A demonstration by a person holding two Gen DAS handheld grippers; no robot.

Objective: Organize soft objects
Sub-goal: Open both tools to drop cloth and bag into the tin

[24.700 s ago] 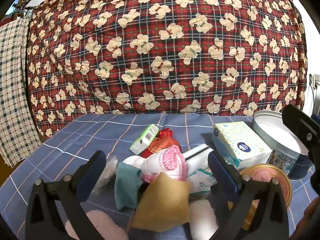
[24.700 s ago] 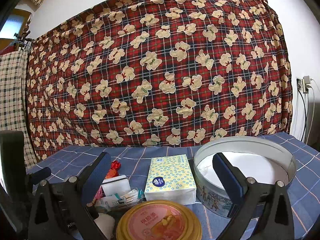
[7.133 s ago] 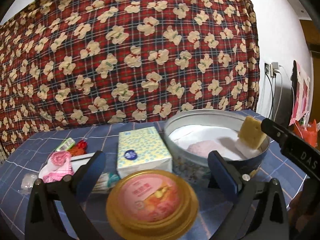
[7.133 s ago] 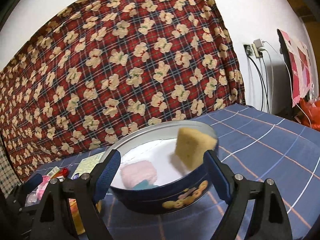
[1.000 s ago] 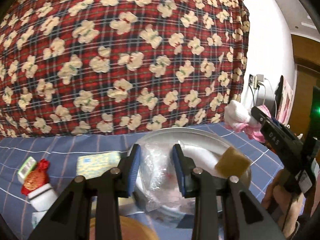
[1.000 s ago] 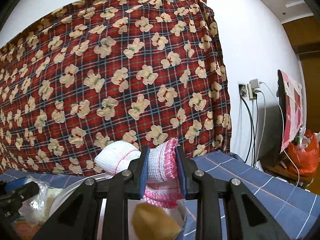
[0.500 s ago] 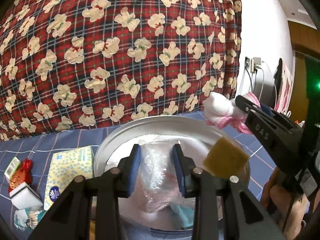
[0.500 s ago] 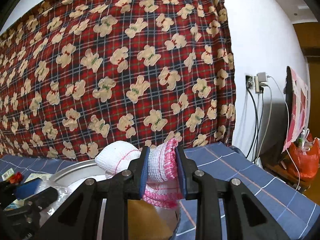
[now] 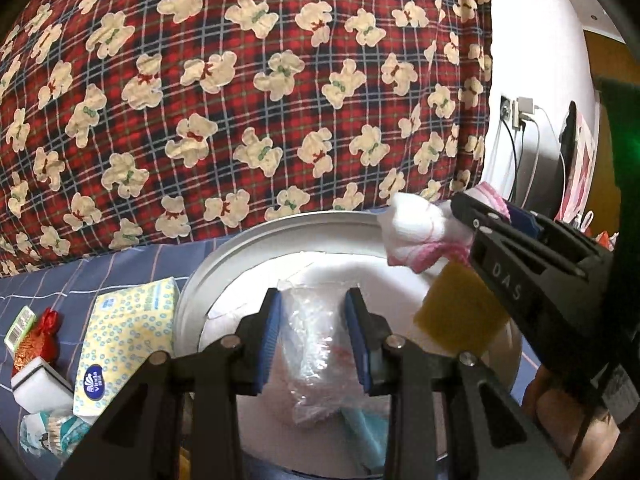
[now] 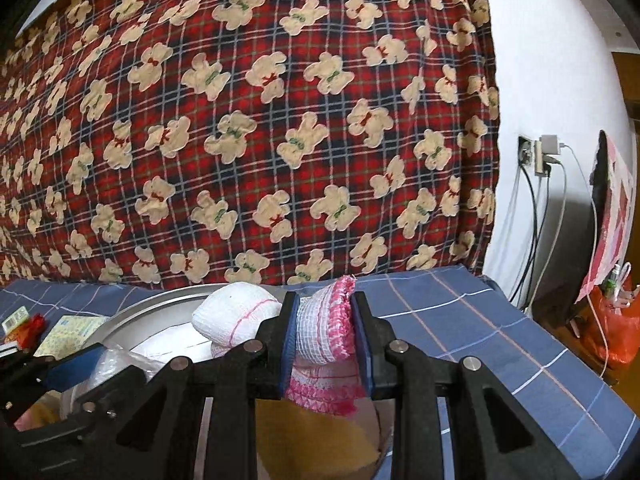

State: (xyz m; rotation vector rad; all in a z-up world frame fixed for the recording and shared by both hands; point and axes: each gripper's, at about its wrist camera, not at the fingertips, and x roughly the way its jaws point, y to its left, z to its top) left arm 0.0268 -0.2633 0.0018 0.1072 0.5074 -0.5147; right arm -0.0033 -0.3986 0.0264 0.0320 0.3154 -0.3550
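Observation:
My left gripper (image 9: 314, 334) is shut on a crumpled clear plastic bag (image 9: 310, 354) and holds it over the round metal tin (image 9: 240, 252). My right gripper (image 10: 324, 330) is shut on a pink and white cloth (image 10: 328, 332), whose white bundled end (image 10: 236, 316) sticks out to the left above the tin's rim (image 10: 132, 312). In the left wrist view the right gripper (image 9: 500, 236) and its cloth (image 9: 416, 232) hang over the tin's right side. A yellow sponge (image 9: 460, 312), a teal cloth (image 9: 364, 428) and a pink item lie in the tin.
A tissue pack (image 9: 124, 340), a white box (image 9: 36, 380), a red-orange pouch (image 9: 36, 336) and a green packet (image 9: 20, 324) lie left of the tin on the blue checked cloth (image 10: 480, 320). A red bear-print blanket (image 10: 256, 120) hangs behind. Cables and a socket (image 10: 536, 152) are at right.
Both grippers have come closer to the tin and lower, each still shut on its item. The plastic bag now hangs further down inside the tin's rim.

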